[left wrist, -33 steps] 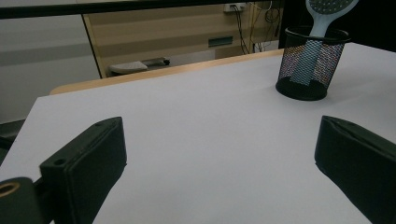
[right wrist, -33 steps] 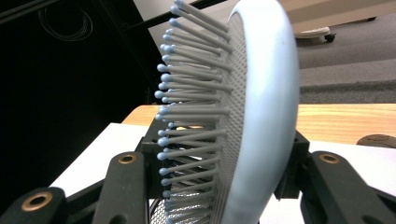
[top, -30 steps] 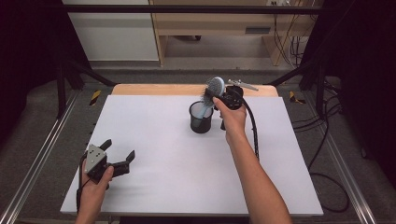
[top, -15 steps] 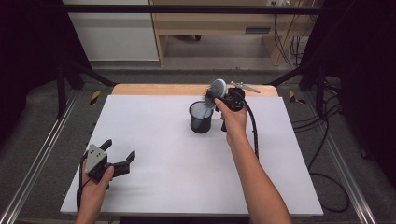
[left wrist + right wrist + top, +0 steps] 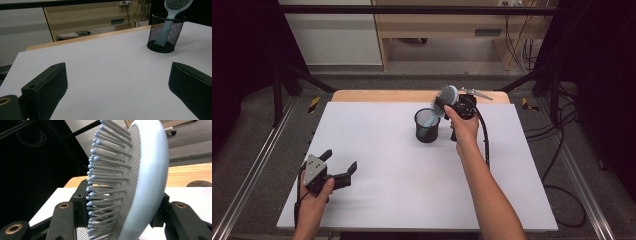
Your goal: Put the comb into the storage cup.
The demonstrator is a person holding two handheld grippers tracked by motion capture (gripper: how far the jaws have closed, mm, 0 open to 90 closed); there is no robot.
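A pale blue hairbrush stands with its handle in a black mesh cup near the table's back, head tilted right. My right gripper holds the brush head between its jaws. One pad meets the bristle tips and the other the smooth back of the hairbrush. These jaws have just been opening a little, with the head still between them. My left gripper rests open and empty at the front left. The left gripper view shows the cup and the brush far off at upper right.
The white table top has a wooden strip along its back edge. A black cable trails from my right gripper along the forearm. Metal rails flank the table, and a cabinet stands beyond it.
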